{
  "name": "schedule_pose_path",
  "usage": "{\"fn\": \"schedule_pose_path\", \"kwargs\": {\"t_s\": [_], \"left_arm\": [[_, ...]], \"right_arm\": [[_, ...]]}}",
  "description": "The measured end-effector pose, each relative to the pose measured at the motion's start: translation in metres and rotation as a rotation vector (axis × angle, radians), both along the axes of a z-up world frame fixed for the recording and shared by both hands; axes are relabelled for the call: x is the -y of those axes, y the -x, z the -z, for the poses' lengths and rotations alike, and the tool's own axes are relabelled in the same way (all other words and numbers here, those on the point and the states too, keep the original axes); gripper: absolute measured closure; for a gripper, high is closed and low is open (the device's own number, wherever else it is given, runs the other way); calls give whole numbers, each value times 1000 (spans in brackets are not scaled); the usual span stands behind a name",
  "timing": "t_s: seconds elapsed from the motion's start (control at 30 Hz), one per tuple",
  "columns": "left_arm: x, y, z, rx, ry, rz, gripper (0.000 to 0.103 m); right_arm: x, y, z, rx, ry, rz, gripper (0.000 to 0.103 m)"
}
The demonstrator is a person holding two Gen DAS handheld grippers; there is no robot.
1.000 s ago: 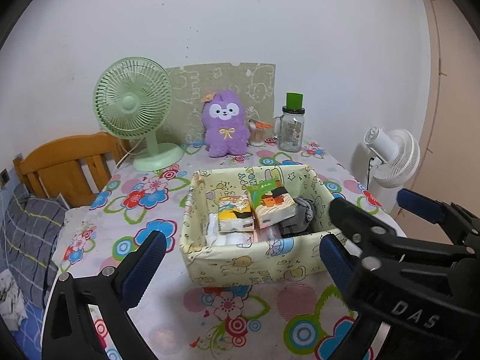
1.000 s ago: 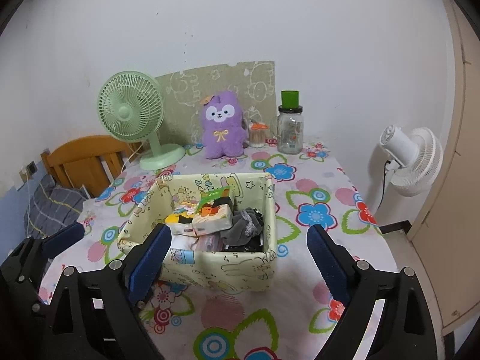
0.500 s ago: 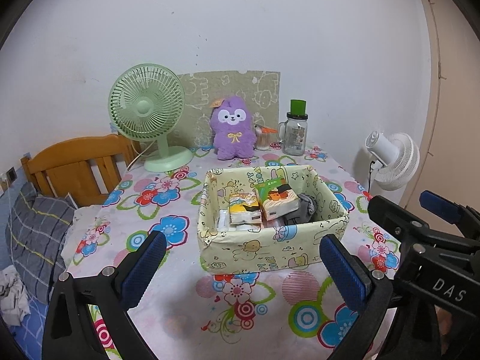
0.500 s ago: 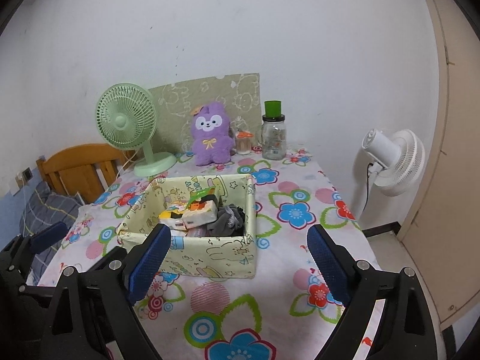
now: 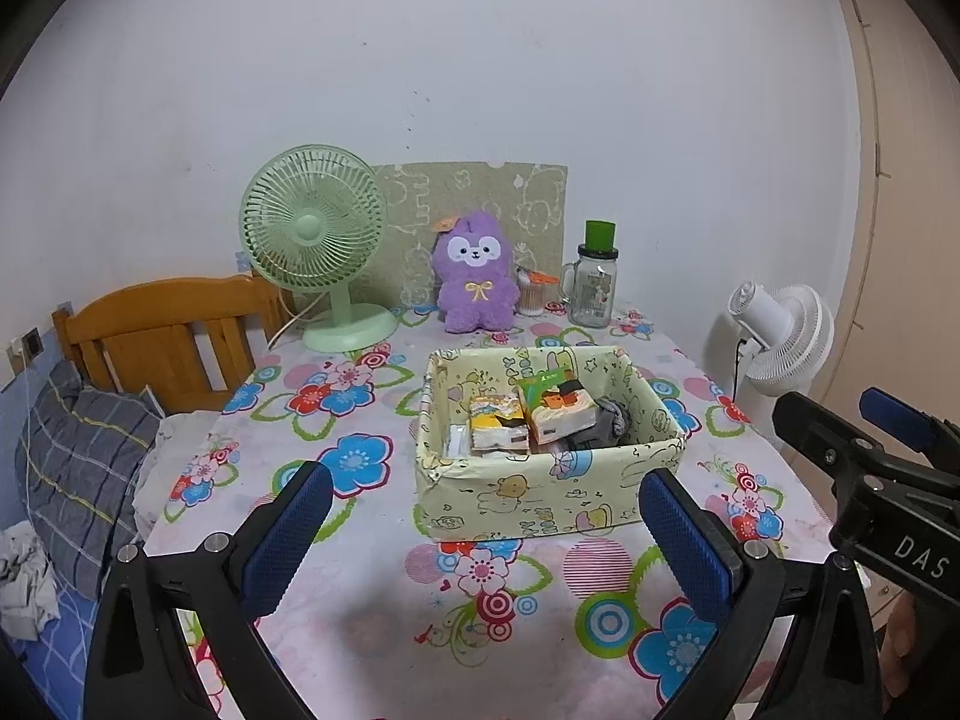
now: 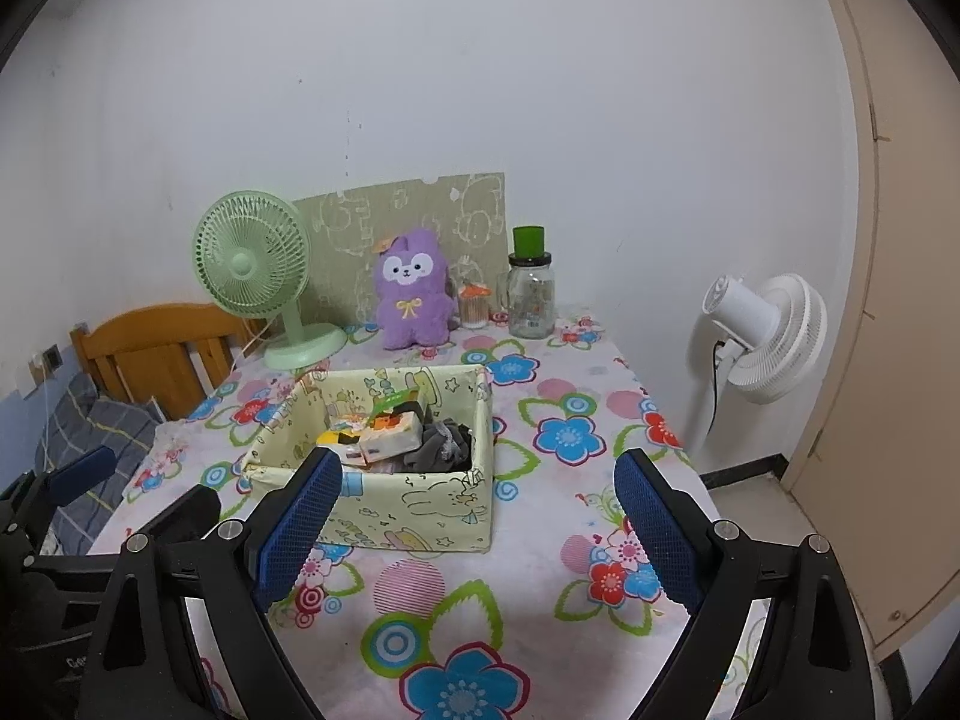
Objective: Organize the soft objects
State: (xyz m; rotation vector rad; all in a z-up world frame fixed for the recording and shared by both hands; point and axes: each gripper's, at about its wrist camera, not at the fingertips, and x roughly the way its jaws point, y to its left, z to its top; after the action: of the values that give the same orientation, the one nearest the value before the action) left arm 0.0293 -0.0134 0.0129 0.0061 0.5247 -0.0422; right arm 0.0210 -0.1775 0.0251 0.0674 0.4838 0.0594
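I see a surface (image 5: pixel 372 618) under a flowered cloth, pushed against a white wall, with a wooden headboard (image 5: pixel 162 336) and a grey checked pillow (image 5: pixel 78 468) to its left. My left view shows that bedding plainly; my right view shows more of the white fan (image 6: pixel 762 336) and the floor. The yellow fabric box (image 5: pixel 540 492) sits mid-surface, holding tissue packs (image 5: pixel 555 411) and grey socks (image 6: pixel 441 447). Left tongs (image 5: pixel 480 540) and right tongs (image 6: pixel 474 528) both gape wide, holding nothing, short of the box.
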Motion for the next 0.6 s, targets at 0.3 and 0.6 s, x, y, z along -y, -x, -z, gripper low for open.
{"fn": "schedule_pose_path", "kwargs": {"t_s": [0.3, 0.6], "left_arm": [[-7, 13, -9, 17, 19, -23, 0], [-6, 22, -15, 33, 17, -17, 0]], "right_arm": [[2, 15, -9, 33, 0, -5, 9], [2, 23, -15, 61, 3, -5, 6]]}}
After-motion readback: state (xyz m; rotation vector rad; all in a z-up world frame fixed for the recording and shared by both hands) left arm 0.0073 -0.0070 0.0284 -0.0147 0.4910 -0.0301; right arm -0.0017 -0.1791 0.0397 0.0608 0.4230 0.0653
